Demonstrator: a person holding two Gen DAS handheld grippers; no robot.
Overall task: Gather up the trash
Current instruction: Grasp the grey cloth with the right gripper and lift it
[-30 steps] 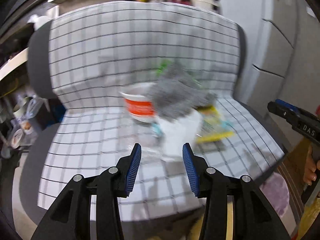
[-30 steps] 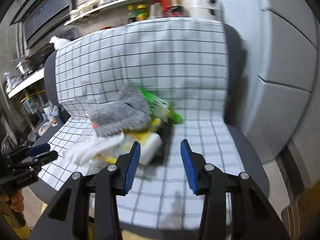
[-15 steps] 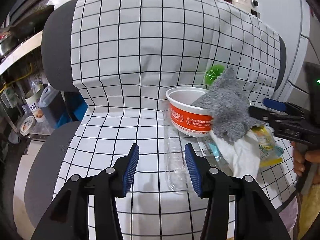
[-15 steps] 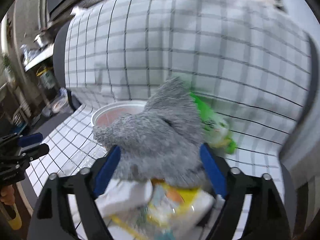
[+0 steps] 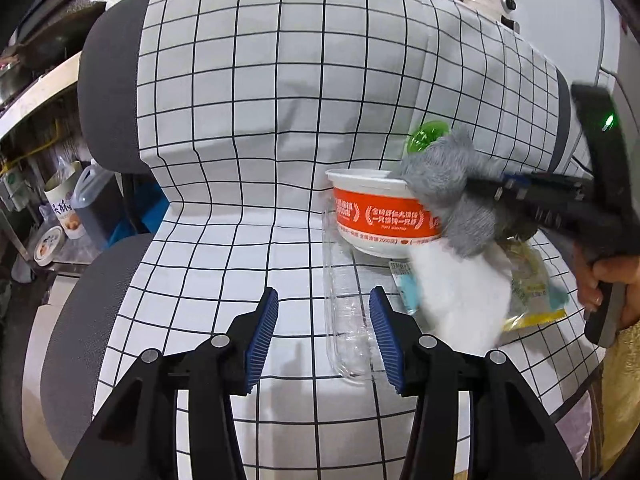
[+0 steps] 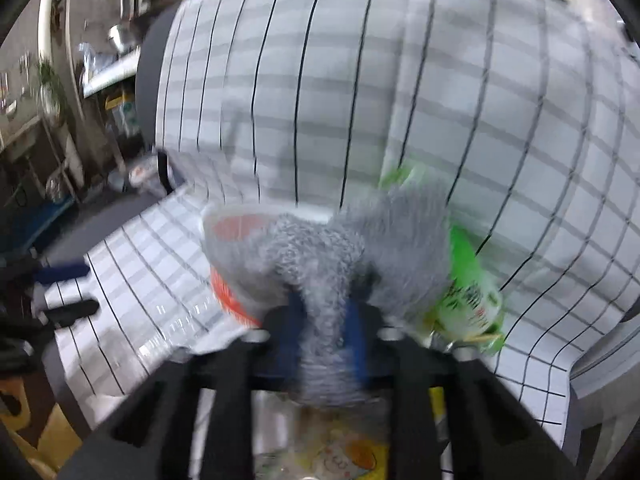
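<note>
The right gripper (image 6: 322,316) pinches a fuzzy grey cloth (image 6: 340,252) between its blue pads, and the cloth drapes over the rim of an orange-banded noodle bowl (image 5: 380,216) just ahead. The left gripper (image 5: 324,332) hangs spread and empty over the checked chair seat (image 5: 224,264), a clear plastic bottle (image 5: 344,320) lying beside its right finger, with white tissue (image 5: 460,296) and a yellow wrapper (image 5: 528,284) farther right.

We get even, bright indoor light on the checked cover (image 5: 248,128), with soft shadows below the left tool (image 5: 323,330). Left view is sharp; right view is heavily motion-blurred. Both show fisheye bending and dark corners.
</note>
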